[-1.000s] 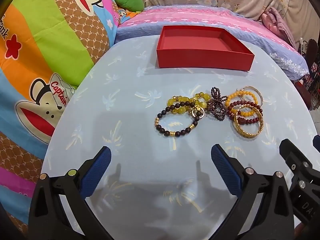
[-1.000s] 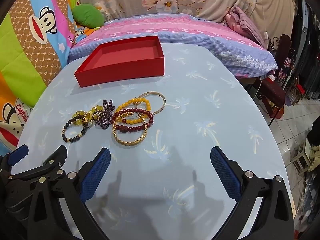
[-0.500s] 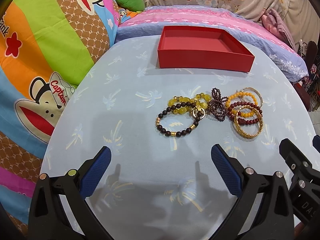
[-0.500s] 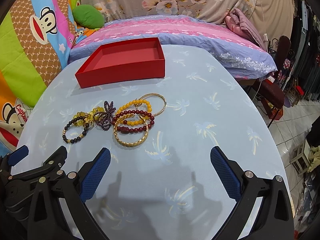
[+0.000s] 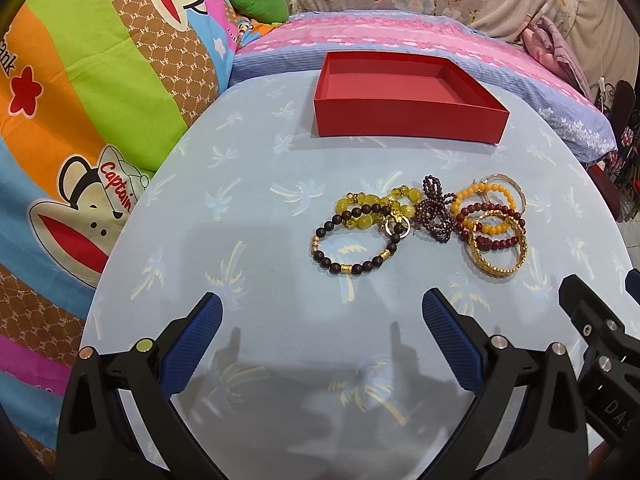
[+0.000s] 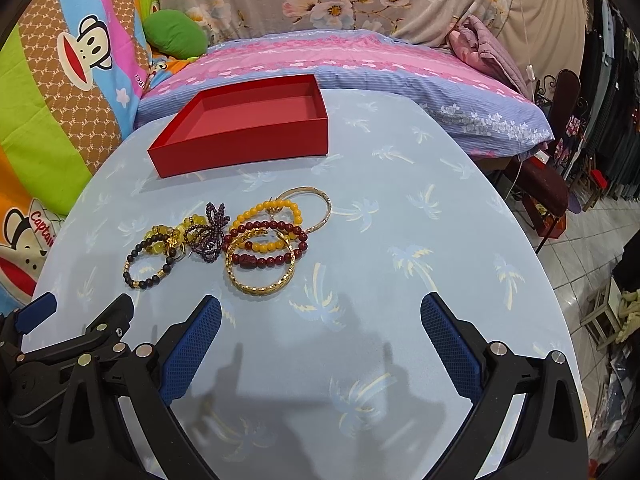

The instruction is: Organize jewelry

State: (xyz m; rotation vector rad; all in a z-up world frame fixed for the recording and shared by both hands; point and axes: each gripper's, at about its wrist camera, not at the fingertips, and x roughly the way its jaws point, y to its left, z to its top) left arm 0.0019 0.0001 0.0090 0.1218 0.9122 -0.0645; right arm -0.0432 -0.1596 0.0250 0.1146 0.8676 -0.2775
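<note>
Several bracelets lie in a cluster on the light blue table (image 5: 260, 208): a dark bead bracelet (image 5: 352, 268), a yellow bead one (image 5: 366, 202), a purple bead tangle (image 5: 434, 212), dark red and orange bead ones (image 5: 496, 210), and a gold bangle (image 5: 498, 268). An empty red box (image 5: 408, 120) stands behind them. My left gripper (image 5: 320, 308) is open and empty, just short of the cluster. My right gripper (image 6: 320, 312) is open and empty, near the gold bangle (image 6: 260, 288). The box also shows in the right wrist view (image 6: 240, 148).
Colourful monkey-print bedding (image 5: 80, 100) rises at the table's left. A pink and blue striped pillow (image 5: 400, 36) lies behind the box. The table's right edge (image 6: 552, 280) drops to a tiled floor with furniture.
Both grippers have edged slightly forward toward the bracelets. Nothing on the table has moved.
</note>
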